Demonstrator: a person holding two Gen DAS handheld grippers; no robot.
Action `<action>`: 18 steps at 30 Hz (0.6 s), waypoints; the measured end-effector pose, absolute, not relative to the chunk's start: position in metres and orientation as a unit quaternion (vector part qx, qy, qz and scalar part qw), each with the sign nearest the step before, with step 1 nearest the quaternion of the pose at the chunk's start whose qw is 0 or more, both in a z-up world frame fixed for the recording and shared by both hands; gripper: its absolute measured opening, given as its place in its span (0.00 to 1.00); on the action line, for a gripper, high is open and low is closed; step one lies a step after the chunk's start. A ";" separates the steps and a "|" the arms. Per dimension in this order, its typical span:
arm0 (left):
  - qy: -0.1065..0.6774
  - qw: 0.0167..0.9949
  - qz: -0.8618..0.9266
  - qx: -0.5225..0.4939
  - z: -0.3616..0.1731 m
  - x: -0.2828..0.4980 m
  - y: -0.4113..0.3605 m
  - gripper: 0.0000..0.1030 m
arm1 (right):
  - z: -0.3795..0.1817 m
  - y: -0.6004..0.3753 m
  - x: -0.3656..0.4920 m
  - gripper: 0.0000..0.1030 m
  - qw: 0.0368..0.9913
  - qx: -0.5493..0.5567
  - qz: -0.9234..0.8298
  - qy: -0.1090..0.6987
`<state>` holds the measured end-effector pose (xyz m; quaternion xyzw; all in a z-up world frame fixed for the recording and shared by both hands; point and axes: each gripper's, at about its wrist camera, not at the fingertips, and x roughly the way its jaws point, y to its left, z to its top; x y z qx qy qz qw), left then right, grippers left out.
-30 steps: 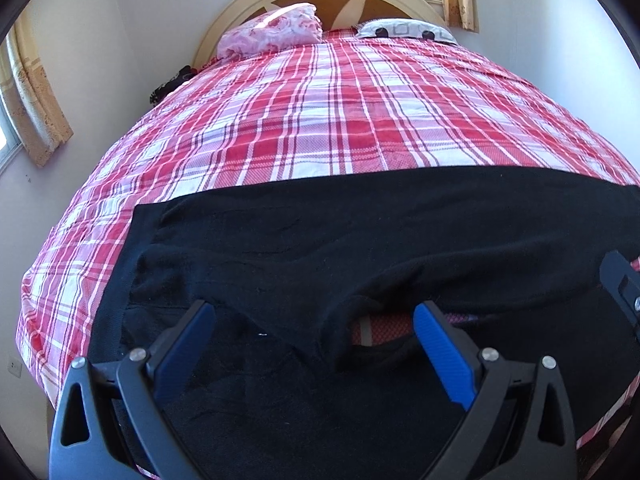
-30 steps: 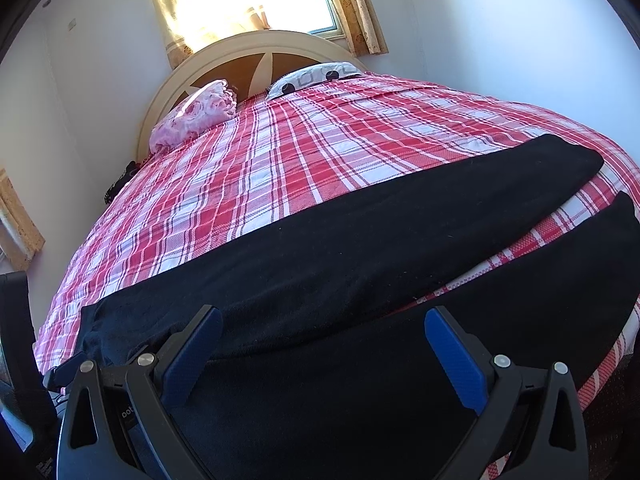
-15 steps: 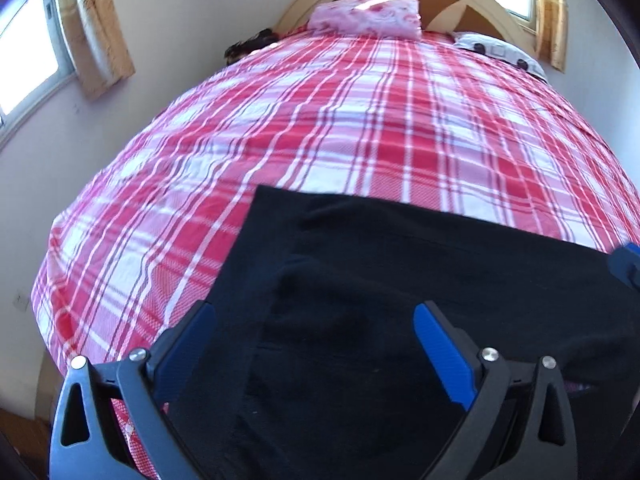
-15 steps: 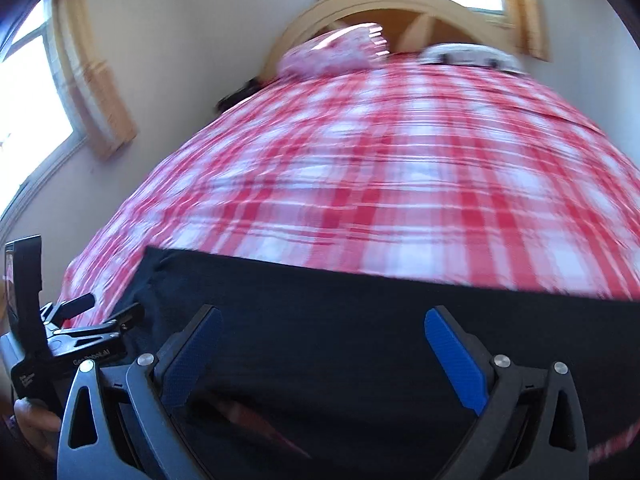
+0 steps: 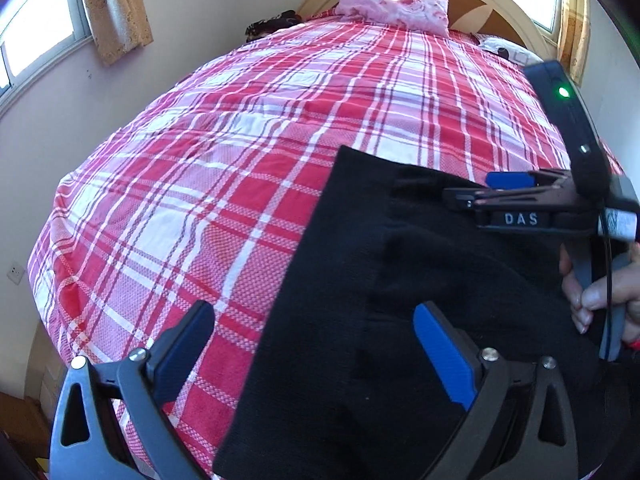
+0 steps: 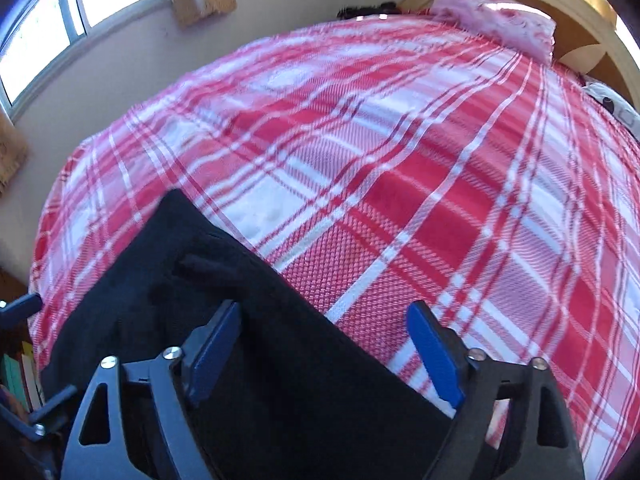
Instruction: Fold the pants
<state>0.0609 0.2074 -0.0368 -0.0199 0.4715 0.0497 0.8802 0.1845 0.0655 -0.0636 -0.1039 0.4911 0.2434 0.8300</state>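
Black pants (image 5: 340, 280) lie across the near part of a bed with a red and white plaid cover (image 5: 240, 160). My left gripper (image 5: 316, 320) hovers open over the pants' end edge, with its left finger above the plaid and its right finger above the black cloth. My right gripper (image 6: 324, 332) hangs over the pants' far edge (image 6: 280, 280) and its jaws are closing. The cloth edge lies between them, but the pads do not press it. In the left wrist view the right gripper (image 5: 480, 190) shows side-on above the pants, held by a hand (image 5: 600, 292).
A pink pillow (image 5: 394, 10) and a pale pillow (image 5: 504, 46) rest against the arched headboard (image 5: 500, 0). Something dark (image 5: 272, 24) lies at the bed's far left corner. Windows with curtains (image 5: 116, 4) line the left wall. Books (image 6: 20, 380) stand low beside the bed.
Both views have swung toward the left end of the pants. The right gripper has rolled, dropped closer to the cloth edge and come into the left wrist view. Its jaws stand narrower.
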 end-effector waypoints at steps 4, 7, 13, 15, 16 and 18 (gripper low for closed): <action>0.470 0.881 0.046 -0.031 -0.036 0.062 0.212 0.99 | -0.060 0.064 0.176 0.27 0.826 -0.093 0.287 0.477; 0.463 0.885 0.029 -0.043 -0.031 0.057 0.213 0.99 | -0.053 0.060 0.172 0.05 0.813 -0.063 0.308 0.490; 0.439 0.897 0.000 -0.045 -0.016 0.036 0.214 0.99 | -0.013 0.063 0.122 0.05 0.829 -0.037 0.335 0.447; 0.431 0.901 -0.012 -0.046 -0.011 0.027 0.215 0.99 | 0.000 0.065 0.094 0.05 0.835 -0.044 0.345 0.426; 0.427 0.903 -0.018 -0.047 -0.009 0.022 0.216 0.99 | 0.005 0.066 0.080 0.04 0.837 -0.043 0.348 0.419; 0.421 0.905 -0.032 -0.050 -0.008 0.013 0.217 0.99 | 0.007 0.064 0.058 0.04 0.839 -0.033 0.350 0.414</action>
